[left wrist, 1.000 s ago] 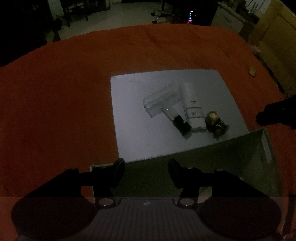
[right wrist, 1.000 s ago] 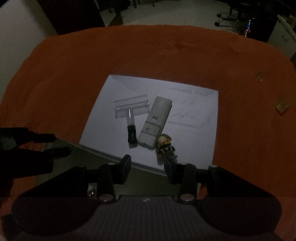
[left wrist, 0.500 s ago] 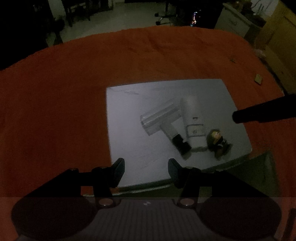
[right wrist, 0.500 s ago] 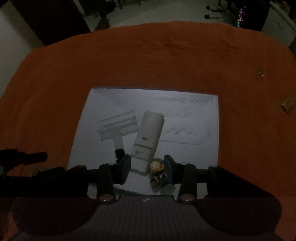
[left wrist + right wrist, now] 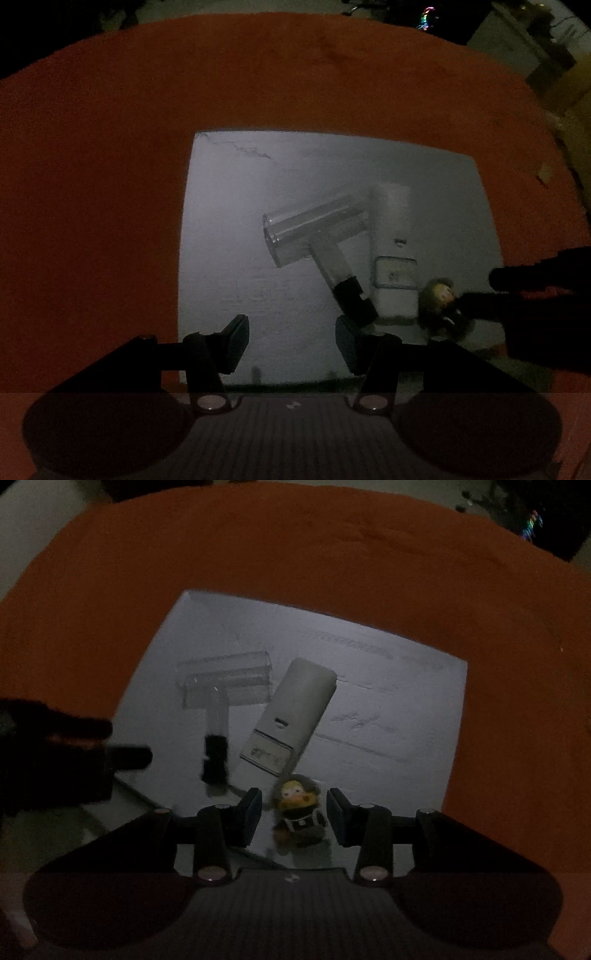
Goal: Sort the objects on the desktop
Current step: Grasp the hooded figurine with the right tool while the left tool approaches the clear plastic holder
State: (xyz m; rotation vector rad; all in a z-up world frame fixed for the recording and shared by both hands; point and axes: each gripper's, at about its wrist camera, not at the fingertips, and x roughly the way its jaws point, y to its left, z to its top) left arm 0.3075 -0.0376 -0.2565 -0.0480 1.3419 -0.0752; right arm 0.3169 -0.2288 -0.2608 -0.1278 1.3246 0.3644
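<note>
Left wrist view first: the left gripper (image 5: 291, 343) has its jaws spread with nothing but bare white sheet (image 5: 229, 229) between them, and the clear T-shaped tool (image 5: 314, 236) lies ahead of it and a bit to the right, its black end (image 5: 356, 304) just beside the right-hand finger. If that tool is the pick, I'd slide the gripper right so the stem sits centred between the pads before squeezing, since clear plastic looks slippery and the white stick (image 5: 393, 254) lies right alongside it, easy to knock. Over in the right wrist view, the right gripper (image 5: 294, 818) is also spread, and the little doll (image 5: 299, 812) sits right between its fingers, pads not pressing on it as far as I can tell. Looks to me like the step is grabbing the doll, so come straight down, close on the body rather than the head, and watch the stick's (image 5: 291, 716) near end just ahead of the jaws. Everything lies on the sheet, which sits on an orange cloth (image 5: 332, 572). At the near edge, by the jaws, there's a greyish flap, maybe a box, can't tell. Room's really dim; a bit of coloured light (image 5: 427, 16) glows far back right.
</note>
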